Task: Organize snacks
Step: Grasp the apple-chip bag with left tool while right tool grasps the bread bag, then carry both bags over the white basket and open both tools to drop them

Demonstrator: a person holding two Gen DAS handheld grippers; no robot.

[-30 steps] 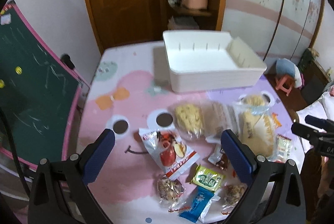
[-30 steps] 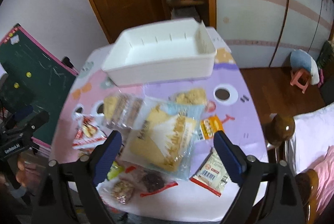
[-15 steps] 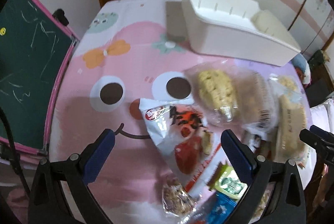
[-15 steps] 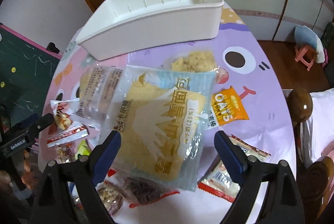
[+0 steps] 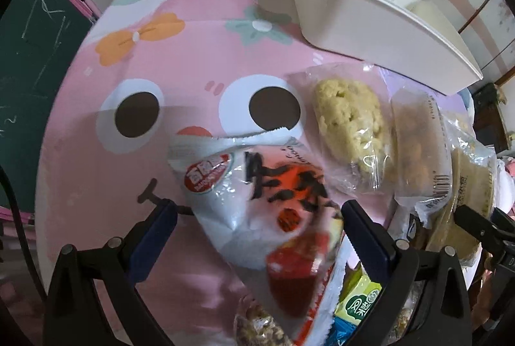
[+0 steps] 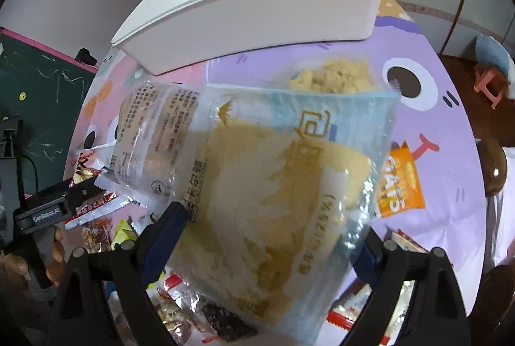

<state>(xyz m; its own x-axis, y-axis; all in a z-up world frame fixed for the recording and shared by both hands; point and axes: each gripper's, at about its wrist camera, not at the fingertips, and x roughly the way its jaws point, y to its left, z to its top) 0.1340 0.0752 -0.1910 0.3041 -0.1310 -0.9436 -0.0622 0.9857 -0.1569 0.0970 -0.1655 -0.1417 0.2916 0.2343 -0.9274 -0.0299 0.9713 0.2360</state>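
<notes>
My left gripper [image 5: 257,217] is open, its fingers on either side of a white and red fruit snack bag [image 5: 257,201] lying on the pink tablecloth. My right gripper [image 6: 273,223] is open, its fingers on either side of a large blue and clear bread bag [image 6: 289,178]. A white plastic bin [image 5: 370,14] stands empty at the back of the table; it also shows in the right wrist view [image 6: 257,11]. Two clear bags of pastries [image 5: 351,133] lie between the fruit bag and the bread bag.
Several small snack packets lie along the near edge [image 5: 357,304]. An orange oats packet [image 6: 399,181] lies right of the bread bag. A green chalkboard [image 5: 29,62] stands left of the table. A wooden chair knob [image 6: 492,165] is at the right edge.
Both grippers have come down and forward toward the table. The left now straddles the fruit snack bag, the right straddles the bread bag. Both stay open.
</notes>
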